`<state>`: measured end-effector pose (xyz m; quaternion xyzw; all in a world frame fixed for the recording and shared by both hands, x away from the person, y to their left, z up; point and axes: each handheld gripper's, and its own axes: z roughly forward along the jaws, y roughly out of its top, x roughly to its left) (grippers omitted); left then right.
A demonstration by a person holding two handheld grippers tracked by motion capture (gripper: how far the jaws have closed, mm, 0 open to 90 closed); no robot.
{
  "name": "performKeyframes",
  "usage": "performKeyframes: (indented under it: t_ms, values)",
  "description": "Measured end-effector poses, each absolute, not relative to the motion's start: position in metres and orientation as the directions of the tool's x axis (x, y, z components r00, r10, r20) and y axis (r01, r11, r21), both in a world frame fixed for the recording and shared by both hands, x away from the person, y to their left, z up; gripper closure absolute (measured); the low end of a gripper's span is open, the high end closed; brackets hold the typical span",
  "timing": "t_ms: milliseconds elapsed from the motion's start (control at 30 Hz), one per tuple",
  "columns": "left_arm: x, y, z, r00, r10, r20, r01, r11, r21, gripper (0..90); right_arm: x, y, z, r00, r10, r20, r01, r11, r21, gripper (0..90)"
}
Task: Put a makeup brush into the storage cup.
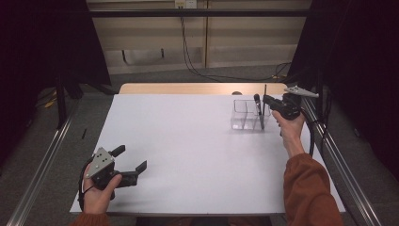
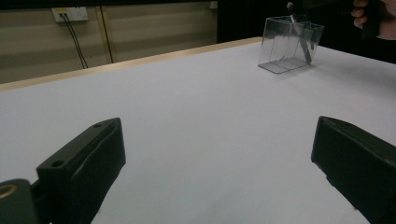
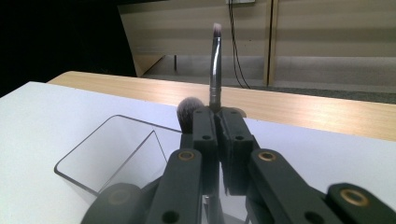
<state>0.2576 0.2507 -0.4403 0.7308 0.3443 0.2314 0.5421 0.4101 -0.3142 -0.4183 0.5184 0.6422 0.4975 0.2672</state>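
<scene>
Your right gripper (image 3: pixel 217 122) has its jaws clamped on a thin brush (image 3: pixel 215 65), held upright with its pale tip at the top, directly above the clear divided organizer (image 1: pixel 246 114) at the far right of the white table (image 1: pixel 188 141). A second, fuller brush (image 3: pixel 188 110) stands in the organizer just beside the jaws, bristles up. Your right hand (image 1: pixel 289 126), in a rust-colored sleeve (image 1: pixel 308 193), holds the gripper from behind. Near the table's front left corner, your left gripper (image 1: pixel 131 160) rests low with its jaws spread wide apart, holding nothing, aimed across bare tabletop toward the organizer.
</scene>
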Motion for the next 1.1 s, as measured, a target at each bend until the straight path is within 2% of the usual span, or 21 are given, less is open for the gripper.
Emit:
performKeyframes:
  t_ms: [333,700,833,1100]
  values:
    - [0.257,0.25,-0.44,0.657,0.753,-0.037,0.252,-0.174,0.952,2.9,0.409,-0.316,-0.42,-0.316,0.932,0.179,0.403,-0.039,0.914,85.3]
    - [0.258,0.25,-0.44,0.658,0.752,-0.036,0.252,-0.174,0.952,2.9,0.406,-0.317,-0.421,-0.32,0.93,0.18,0.398,-0.04,0.917,76.2]
    - [0.258,0.251,-0.44,0.656,0.754,-0.038,0.254,-0.173,0.952,2.9,0.404,-0.316,-0.421,-0.325,0.93,0.173,0.385,-0.037,0.922,69.0]
    - [0.258,0.25,-0.44,0.651,0.758,-0.04,0.257,-0.17,0.951,2.9,0.398,-0.309,-0.421,-0.332,0.933,0.138,0.371,-0.006,0.929,42.9]
